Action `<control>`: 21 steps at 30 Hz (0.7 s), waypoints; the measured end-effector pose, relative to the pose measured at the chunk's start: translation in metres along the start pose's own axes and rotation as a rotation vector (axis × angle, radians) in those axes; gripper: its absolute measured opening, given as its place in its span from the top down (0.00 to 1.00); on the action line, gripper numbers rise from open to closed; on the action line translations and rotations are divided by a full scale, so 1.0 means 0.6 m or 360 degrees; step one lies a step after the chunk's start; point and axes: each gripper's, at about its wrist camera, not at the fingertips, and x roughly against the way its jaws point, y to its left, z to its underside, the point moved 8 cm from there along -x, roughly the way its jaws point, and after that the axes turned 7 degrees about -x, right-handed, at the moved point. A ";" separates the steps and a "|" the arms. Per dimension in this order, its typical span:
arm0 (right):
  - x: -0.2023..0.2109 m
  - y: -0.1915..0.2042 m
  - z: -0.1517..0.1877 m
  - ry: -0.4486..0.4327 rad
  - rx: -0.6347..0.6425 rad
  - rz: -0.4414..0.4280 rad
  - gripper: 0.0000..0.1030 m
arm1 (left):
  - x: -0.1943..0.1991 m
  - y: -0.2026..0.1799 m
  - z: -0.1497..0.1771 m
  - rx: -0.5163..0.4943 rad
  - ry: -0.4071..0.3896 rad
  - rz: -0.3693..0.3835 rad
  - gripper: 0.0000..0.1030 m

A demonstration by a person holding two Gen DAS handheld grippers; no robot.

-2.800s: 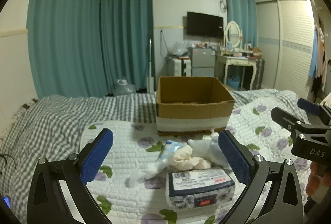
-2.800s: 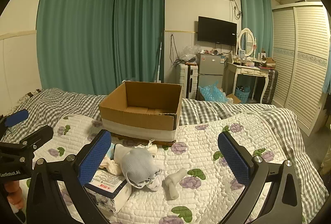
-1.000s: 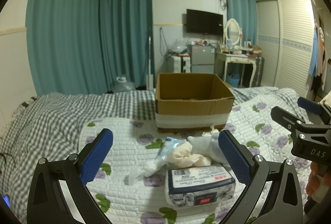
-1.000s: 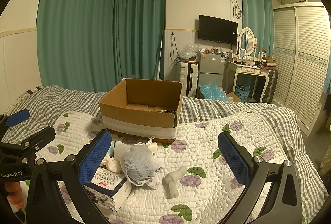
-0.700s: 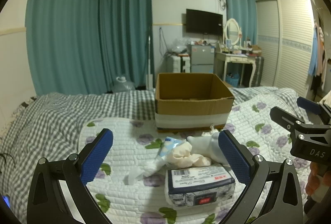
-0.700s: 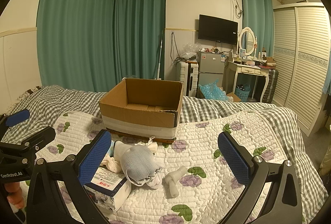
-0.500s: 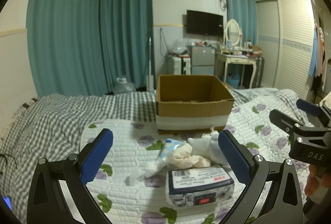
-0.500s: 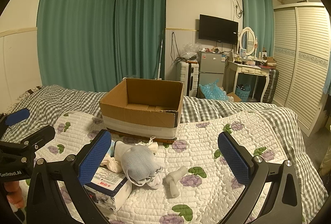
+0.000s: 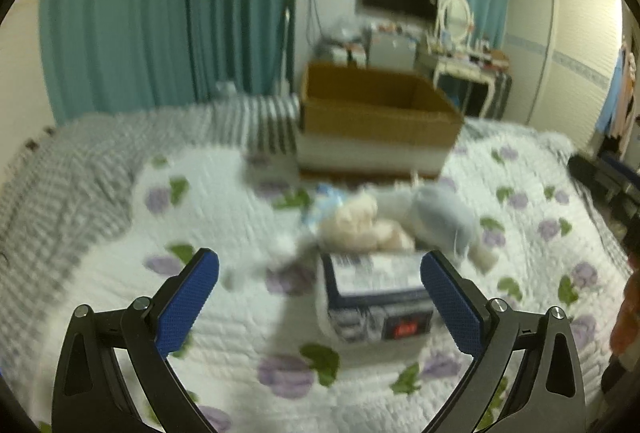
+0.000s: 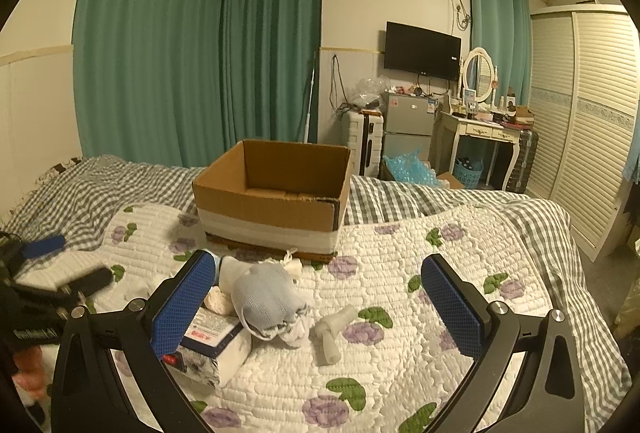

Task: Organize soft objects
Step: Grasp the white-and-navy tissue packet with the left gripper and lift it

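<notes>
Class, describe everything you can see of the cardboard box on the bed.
The cardboard box is brown corrugated card, open at the top with no flaps showing, and nothing shows inside it. A broad white band wraps its lower walls. It sits upright on the flowered quilt, beyond the pile of soft things, apart from both grippers.

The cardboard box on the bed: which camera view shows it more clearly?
The right wrist view. There the cardboard box is sharp, with its open top, inner walls and white band around the base visible. In the left wrist view the box is motion-blurred; only its brown shape and white band can be made out.
</notes>
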 end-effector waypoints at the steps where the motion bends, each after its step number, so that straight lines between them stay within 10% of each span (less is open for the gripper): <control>1: -0.002 0.000 0.001 0.0007 0.0002 0.0003 0.00 | -0.011 -0.006 0.008 0.0010 0.0035 0.0034 0.00; 14: -0.037 -0.006 0.018 0.0094 -0.0001 0.0034 0.00 | -0.109 -0.040 0.061 0.0147 0.0267 0.0331 0.01; 21: -0.043 0.000 0.023 0.0104 0.0018 0.0038 0.00 | -0.106 -0.058 0.057 0.0057 0.0240 0.0422 0.40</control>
